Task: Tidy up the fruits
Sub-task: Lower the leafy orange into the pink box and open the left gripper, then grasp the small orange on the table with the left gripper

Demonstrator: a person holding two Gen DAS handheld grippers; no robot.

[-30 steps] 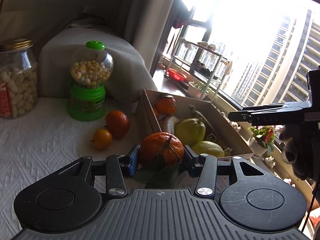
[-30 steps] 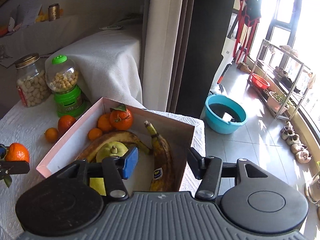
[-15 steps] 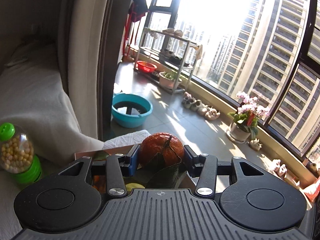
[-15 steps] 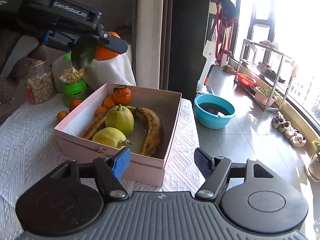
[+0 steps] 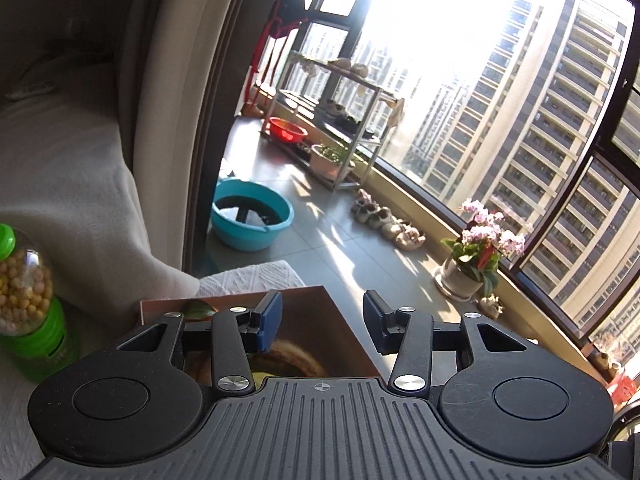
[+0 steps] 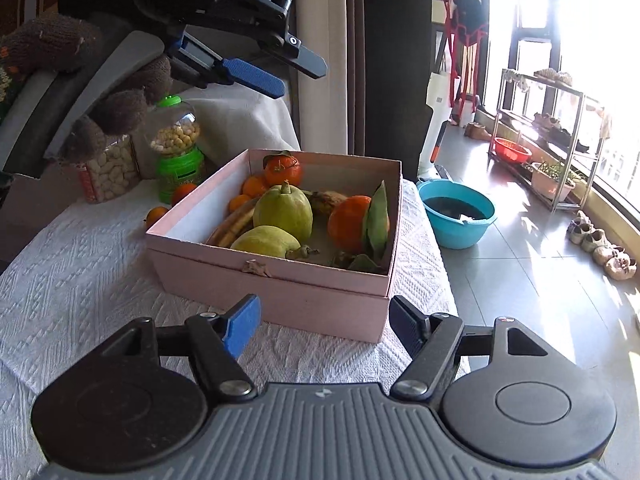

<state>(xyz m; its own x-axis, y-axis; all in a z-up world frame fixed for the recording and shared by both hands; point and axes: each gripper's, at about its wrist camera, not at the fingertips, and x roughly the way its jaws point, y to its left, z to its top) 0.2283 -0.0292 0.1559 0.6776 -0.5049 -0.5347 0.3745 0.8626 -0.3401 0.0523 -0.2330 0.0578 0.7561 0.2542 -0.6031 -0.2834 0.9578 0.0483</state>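
Two grippers are in view, and neither holds anything: the left gripper [image 6: 276,68] hangs above the far left corner of the pink box [image 6: 280,280] with its blue pads apart and nothing between them, its jaws having just narrowed a little, while the right gripper [image 6: 320,324] waits in front of the box, over the white tablecloth [image 6: 80,280], jaws spread and empty. The leafy orange [image 6: 352,220] lies inside the box at its right side, leaves against the wall, probably put there because that corner had room beside the two pears [image 6: 284,212] and the bananas [image 6: 236,224]. A smaller leafy orange [image 6: 282,168] and two little ones sit in the far corner. Two more oranges [image 6: 182,192] remain on the cloth beside the box, near the green candy dispenser [image 6: 178,152], so the sorting looks unfinished. The box wall cuts those two off, and the jar of nuts [image 6: 108,172] is half hidden by gloved fingers [image 6: 120,108]. From the left wrist view the gripper body covers nearly all the box contents; only a leaf tip and some yellow-brown fruit show.
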